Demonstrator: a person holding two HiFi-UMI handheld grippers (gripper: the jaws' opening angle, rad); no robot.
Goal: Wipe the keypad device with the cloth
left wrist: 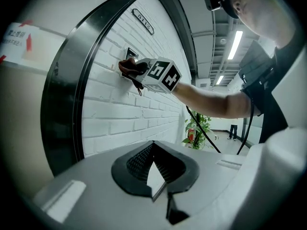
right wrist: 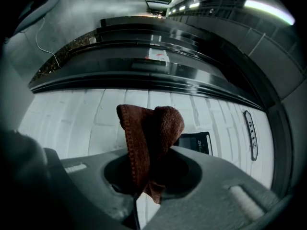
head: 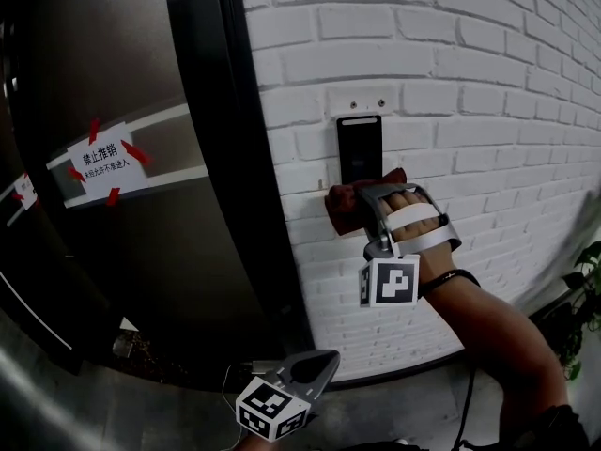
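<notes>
Your left gripper (head: 317,363), well below the keypad device (head: 360,148), is grey moulded plastic carrying a marker cube. Its own view shows the black ribbed pads (left wrist: 139,163) drawn together at the tips, with nothing between them.

Above it, your right gripper (head: 362,207) is held up at the wall, with your right hand (head: 413,216) under its white strap. Its jaws are clamped on the cloth (head: 347,209), a rust-brown terry fabric bunched and folded over itself. Seen from the head, the cloth lies against the device's lower edge and the bricks just below and left of it.

The device is a flat, black, upright rectangle with a glossy face, mounted on a white painted brick wall (head: 470,83). Left of the device stands a dark door frame (head: 221,158), then a dark metal door (head: 113,64) bearing a paper notice (head: 105,163) taped with red strips.

Only the right gripper view shows the cloth's looped pile close up. Both gripper views show a long, rounded number plate (right wrist: 250,134) above the device, outside the head view. A green plant (left wrist: 196,128) stands far along the wall, right of the device.
</notes>
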